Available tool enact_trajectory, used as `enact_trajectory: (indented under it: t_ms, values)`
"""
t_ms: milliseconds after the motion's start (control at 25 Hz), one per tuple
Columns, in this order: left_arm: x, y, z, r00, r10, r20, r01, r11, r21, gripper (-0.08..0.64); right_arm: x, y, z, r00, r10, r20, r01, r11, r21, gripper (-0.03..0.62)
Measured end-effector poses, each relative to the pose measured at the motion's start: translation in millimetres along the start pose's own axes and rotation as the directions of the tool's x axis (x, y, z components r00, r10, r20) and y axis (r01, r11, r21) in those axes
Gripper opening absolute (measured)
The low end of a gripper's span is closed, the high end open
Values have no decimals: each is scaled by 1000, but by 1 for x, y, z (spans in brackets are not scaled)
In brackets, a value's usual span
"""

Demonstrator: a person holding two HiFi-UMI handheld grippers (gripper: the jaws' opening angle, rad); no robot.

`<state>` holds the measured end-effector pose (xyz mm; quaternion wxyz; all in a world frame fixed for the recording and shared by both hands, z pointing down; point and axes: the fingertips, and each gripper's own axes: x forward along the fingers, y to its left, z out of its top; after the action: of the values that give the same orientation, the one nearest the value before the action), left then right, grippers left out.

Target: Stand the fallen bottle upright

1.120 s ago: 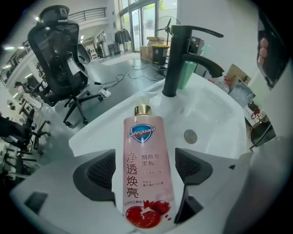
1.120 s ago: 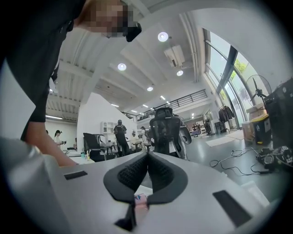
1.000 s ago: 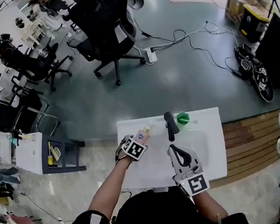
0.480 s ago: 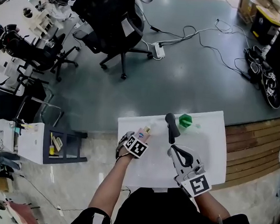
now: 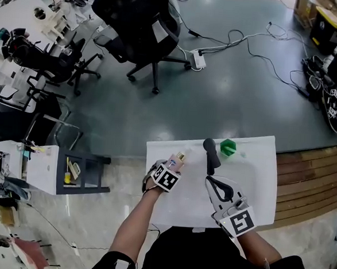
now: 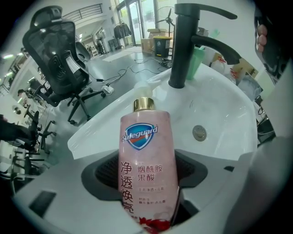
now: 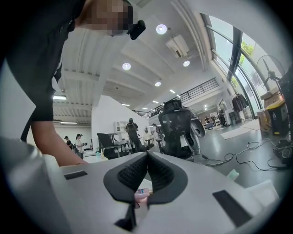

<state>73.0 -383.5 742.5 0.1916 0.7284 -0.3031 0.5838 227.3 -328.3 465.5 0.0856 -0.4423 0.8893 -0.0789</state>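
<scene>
A pink soap bottle with a gold cap lies on the white washbasin's rim, cap pointing away from me. My left gripper points steeply down over it. Its jaws have just been closing with the bottle between them, and the dark pads now sit against both of its sides. In the head view the bottle shows just beyond the left gripper. My right gripper is held level over the basin with its jaws shut and nothing in them. In the right gripper view a bit of the bottle shows below the jaws.
A black faucet stands at the basin's far edge, with a green cup behind it. The basin bowl has a drain in its middle. Office chairs and cables lie on the floor beyond.
The head view has drifted, so the basin sits slightly further right in the picture. The bottle stays in the same spot at the left gripper. The right gripper has barely shifted.
</scene>
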Motion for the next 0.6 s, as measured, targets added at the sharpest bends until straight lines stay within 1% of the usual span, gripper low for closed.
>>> enact_trajectory:
  t_ms: [200,320,440,520,600]
  values:
    - [-6,0,-3,999,-5,45,5,1000,-8,321,5,15,4,1000,-7,3,7,1000,-4,15]
    - [-13,6,-2,995,32,91,-31,1000,-4,321,7,19,-4,999,-21,-33,20,999,-28,15]
    - [-24,11,1,988,60,142,-60,998,-1,321,10,18,-6,997,-57,-45,56,998,-18,15]
    - [-34,5,0,982,62,179,-60,998,-15,319,5,19,-14,993,-64,-98,60,997,-41,15]
    - [-45,5,0,971,72,228,-65,997,-36,319,4,25,-21,987,-55,-148,46,997,-64,15]
